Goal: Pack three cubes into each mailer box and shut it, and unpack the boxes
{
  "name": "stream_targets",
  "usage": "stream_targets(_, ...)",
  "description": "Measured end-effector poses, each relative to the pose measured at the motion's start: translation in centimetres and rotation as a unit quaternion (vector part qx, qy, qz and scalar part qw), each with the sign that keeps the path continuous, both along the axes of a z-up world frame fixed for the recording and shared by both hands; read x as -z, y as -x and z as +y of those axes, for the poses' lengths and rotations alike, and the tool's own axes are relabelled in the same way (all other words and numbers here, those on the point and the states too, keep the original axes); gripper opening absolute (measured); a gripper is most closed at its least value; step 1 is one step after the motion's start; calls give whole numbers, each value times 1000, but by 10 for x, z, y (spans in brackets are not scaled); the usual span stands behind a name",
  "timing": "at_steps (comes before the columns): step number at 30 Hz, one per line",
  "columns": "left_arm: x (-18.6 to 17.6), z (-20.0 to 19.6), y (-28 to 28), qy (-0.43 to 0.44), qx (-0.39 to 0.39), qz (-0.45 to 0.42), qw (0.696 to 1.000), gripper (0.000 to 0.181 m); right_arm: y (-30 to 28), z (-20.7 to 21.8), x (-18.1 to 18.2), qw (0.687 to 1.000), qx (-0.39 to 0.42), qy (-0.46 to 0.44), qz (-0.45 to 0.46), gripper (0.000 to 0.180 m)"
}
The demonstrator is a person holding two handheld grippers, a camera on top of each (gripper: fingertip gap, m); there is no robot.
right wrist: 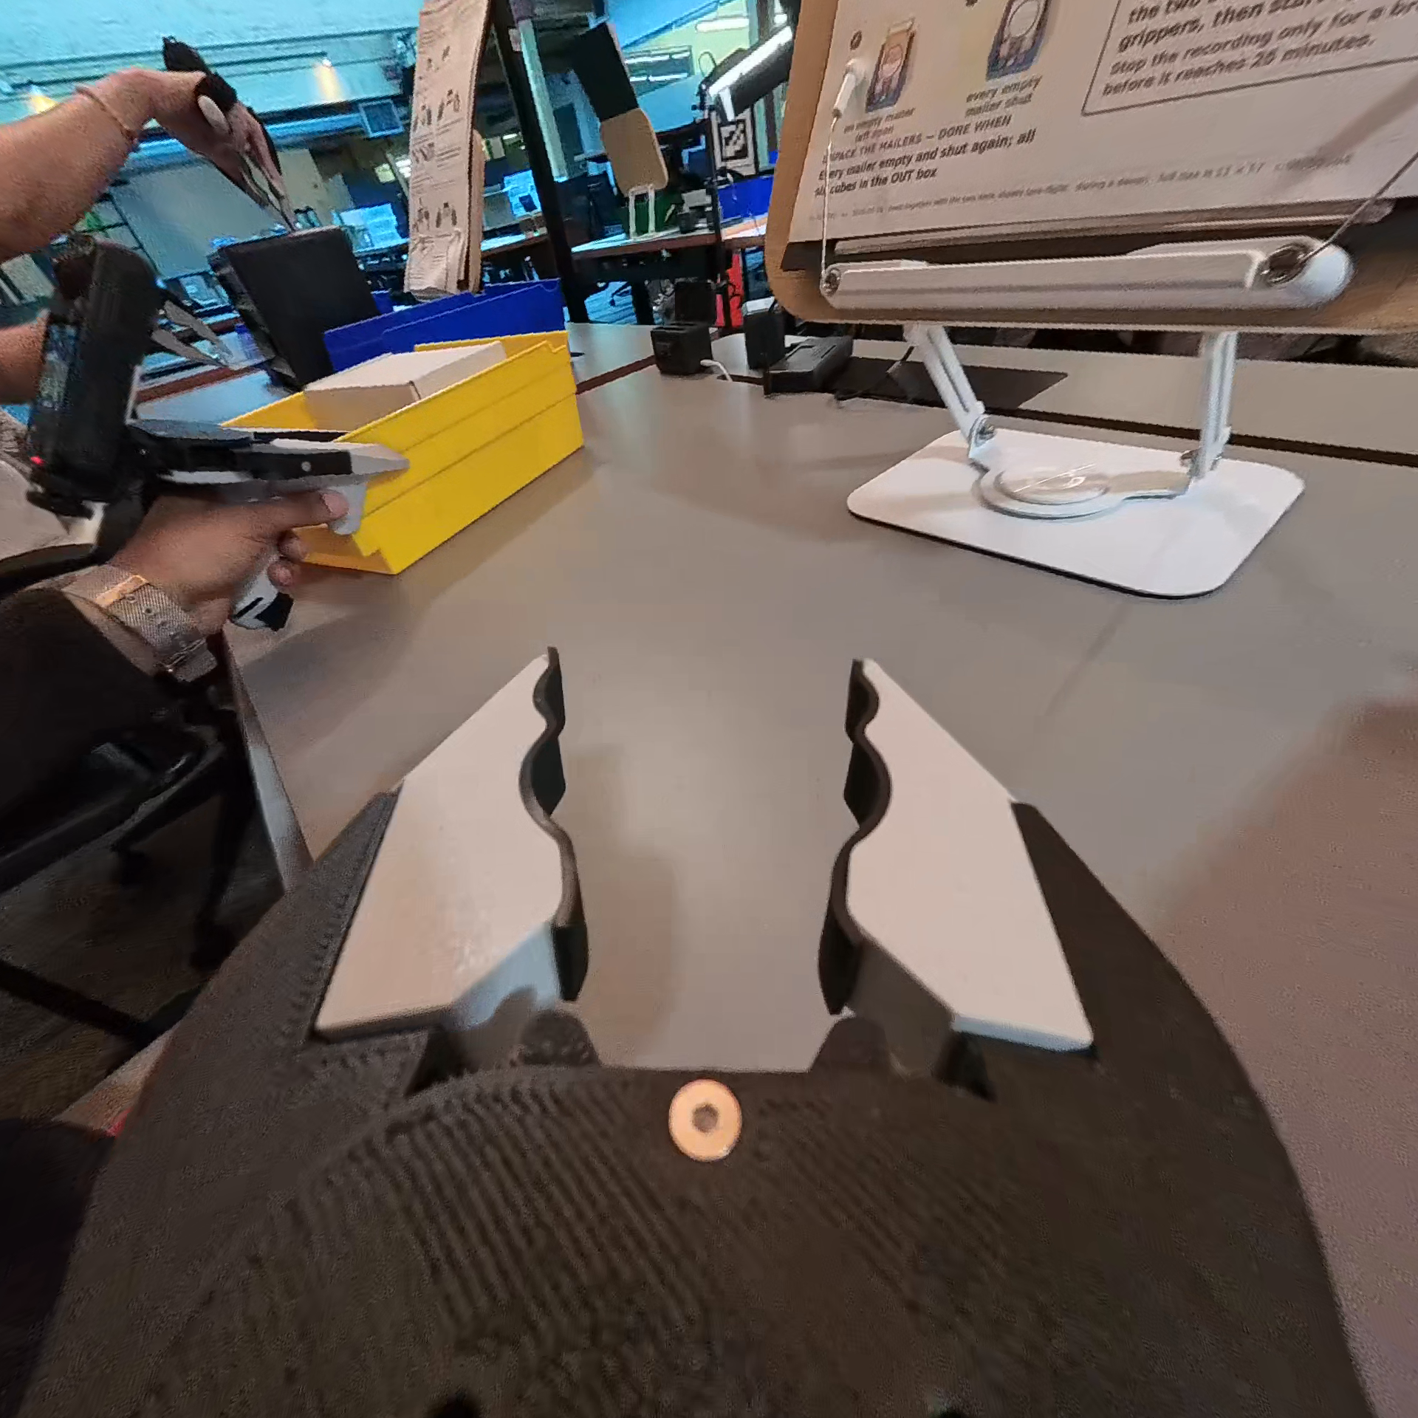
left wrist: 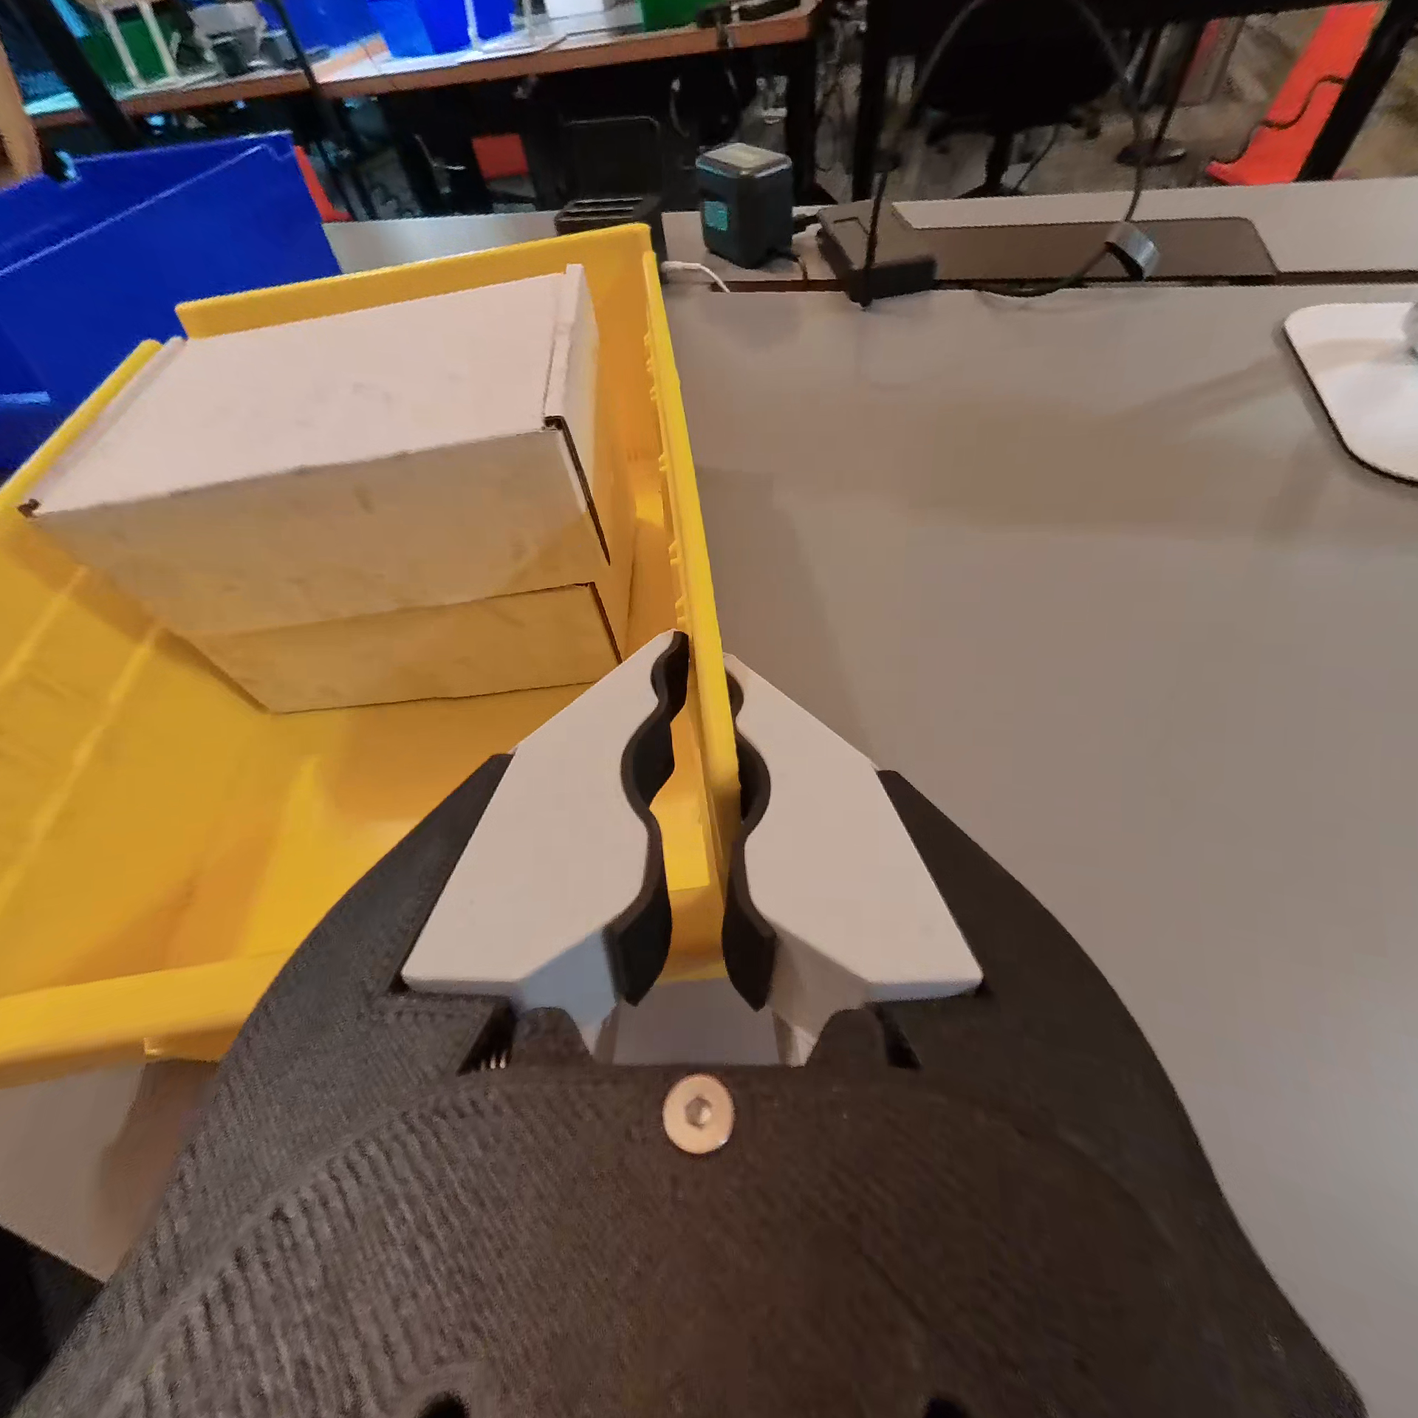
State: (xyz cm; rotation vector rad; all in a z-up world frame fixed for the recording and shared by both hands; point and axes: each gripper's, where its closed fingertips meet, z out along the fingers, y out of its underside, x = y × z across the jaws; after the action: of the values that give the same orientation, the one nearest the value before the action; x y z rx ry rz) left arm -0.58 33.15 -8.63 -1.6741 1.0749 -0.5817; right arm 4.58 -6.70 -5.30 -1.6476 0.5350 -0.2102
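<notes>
A yellow bin point(left wrist: 115, 806) stands on the grey table and holds two shut white mailer boxes point(left wrist: 322, 453) stacked at its far end. My left gripper point(left wrist: 702, 660) is shut on the bin's right wall point(left wrist: 710, 737), with one finger inside and one outside. In the right wrist view the same bin point(right wrist: 460, 460) with the top mailer box point(right wrist: 399, 384) sits far left, and the left gripper point(right wrist: 384, 464) shows at its side in a person's hand. My right gripper point(right wrist: 706, 664) is open and empty over bare table. No cubes show.
A white stand point(right wrist: 1074, 522) carrying an instruction board point(right wrist: 1074, 115) is at the right, its base also in the left wrist view point(left wrist: 1358, 384). Blue bins point(left wrist: 138, 253) lie behind the yellow bin. Black chargers and cables point(left wrist: 744, 203) line the table's far edge. Another person's hand point(right wrist: 153, 107) is at upper left. The left gripper's tips are roughly 40 cm from the right gripper's.
</notes>
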Motion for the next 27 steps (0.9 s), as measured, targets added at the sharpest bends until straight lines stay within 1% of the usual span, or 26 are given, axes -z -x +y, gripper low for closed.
stream_targets(4,0,-1,2,4,17,-2,1000,2,5,7,6,1000,-23,15,4,71)
stream_targets(8,0,2,5,-2,50,-4,999,3,8,14,21,998,-31,49,15,80)
stream_targets(13,0,11,11,39,67,-31,996,1,8,14,21,998,-28,53,10,80)
stream_targets(16,-2,12,11,33,50,-33,998,0,6,12,22,998,-23,55,10,81)
stream_targets(18,-4,13,12,8,32,-19,999,0,4,11,25,998,-18,60,14,82)
stream_targets(20,-16,12,14,-28,12,-31,999,4,3,10,28,998,-16,65,19,83)
stream_targets(21,-25,12,16,-44,3,-46,998,9,2,10,29,997,-14,66,21,83)
stream_targets(22,-33,11,19,-51,-9,-60,997,19,1,10,30,997,-11,68,24,84)
stream_targets(24,-50,4,22,-28,-20,-94,995,39,0,10,33,997,-8,71,30,87)
stream_targets(25,-60,-9,19,6,0,-116,993,47,-1,10,34,997,-7,72,33,87)
stream_targets(27,-88,-50,6,88,78,-158,980,58,-2,10,35,997,-5,71,37,88)
